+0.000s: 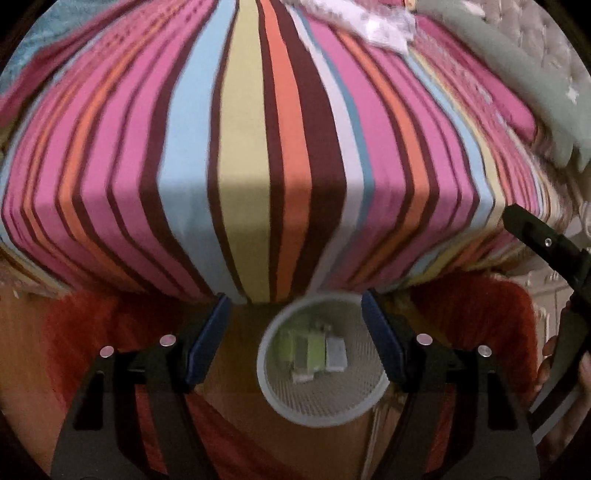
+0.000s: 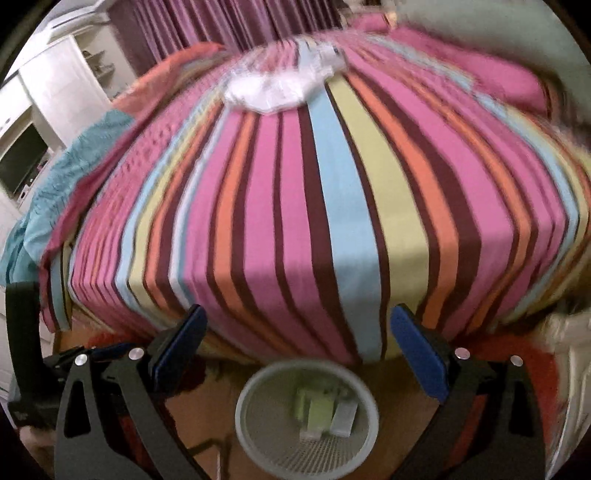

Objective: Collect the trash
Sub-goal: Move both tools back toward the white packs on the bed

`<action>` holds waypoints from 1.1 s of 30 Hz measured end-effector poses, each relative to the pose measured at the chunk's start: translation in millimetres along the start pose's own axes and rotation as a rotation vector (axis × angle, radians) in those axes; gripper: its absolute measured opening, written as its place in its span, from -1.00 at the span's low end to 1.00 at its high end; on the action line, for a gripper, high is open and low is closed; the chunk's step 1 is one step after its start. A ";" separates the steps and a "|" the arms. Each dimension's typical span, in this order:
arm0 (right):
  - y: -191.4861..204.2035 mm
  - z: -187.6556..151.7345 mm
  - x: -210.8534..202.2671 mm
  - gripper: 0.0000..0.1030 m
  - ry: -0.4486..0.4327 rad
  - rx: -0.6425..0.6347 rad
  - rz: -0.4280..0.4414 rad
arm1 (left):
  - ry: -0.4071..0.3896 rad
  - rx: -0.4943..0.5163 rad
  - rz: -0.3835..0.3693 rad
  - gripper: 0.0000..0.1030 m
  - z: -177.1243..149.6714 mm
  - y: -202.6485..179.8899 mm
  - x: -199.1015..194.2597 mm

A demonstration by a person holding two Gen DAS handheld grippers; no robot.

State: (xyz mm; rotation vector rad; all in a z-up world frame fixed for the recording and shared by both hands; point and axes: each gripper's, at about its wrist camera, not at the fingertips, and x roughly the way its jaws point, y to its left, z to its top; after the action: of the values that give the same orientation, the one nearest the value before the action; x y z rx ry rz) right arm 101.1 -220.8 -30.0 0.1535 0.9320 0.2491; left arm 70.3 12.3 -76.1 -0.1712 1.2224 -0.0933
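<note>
A round white mesh bin point(image 1: 319, 360) stands on the floor at the foot of a striped bed point(image 1: 258, 147). Inside it lie a few small boxes point(image 1: 314, 350), yellow-green and white. My left gripper point(image 1: 295, 332) hangs open above the bin with nothing between its blue pads. In the right wrist view the same bin point(image 2: 306, 417) holds the boxes point(image 2: 325, 413), and my right gripper point(image 2: 301, 362) is open and empty over it. White crumpled plastic and paper point(image 2: 280, 83) lies on the far part of the bed, seen also as white litter point(image 1: 373, 22) in the left wrist view.
A red rug point(image 1: 480, 314) and wooden floor surround the bin. A teal blanket point(image 2: 55, 192) hangs off the bed's left side. White cabinets point(image 2: 55, 81) and purple curtains point(image 2: 221, 22) stand behind. A green pillow point(image 1: 517, 74) lies at the right. The other gripper's body point(image 1: 554, 258) shows at right.
</note>
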 end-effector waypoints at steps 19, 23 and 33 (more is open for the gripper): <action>-1.8 107.8 25.3 0.85 -0.133 -0.076 -0.026 | -0.199 -0.019 -0.033 0.40 152.9 0.5 -27.1; -2.8 124.5 38.3 0.85 -0.118 -0.093 -0.010 | -0.209 0.008 -0.031 0.40 179.1 -8.9 -20.8; -3.1 154.1 71.9 0.85 -0.078 -0.124 -0.008 | -0.183 -0.023 -0.083 0.40 240.1 -11.2 10.8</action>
State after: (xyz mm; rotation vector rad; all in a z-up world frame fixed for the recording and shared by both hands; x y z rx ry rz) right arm 267.1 -207.4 4.4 0.0452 0.8374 0.2910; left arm 300.0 18.9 -4.7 -0.2453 1.0343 -0.1335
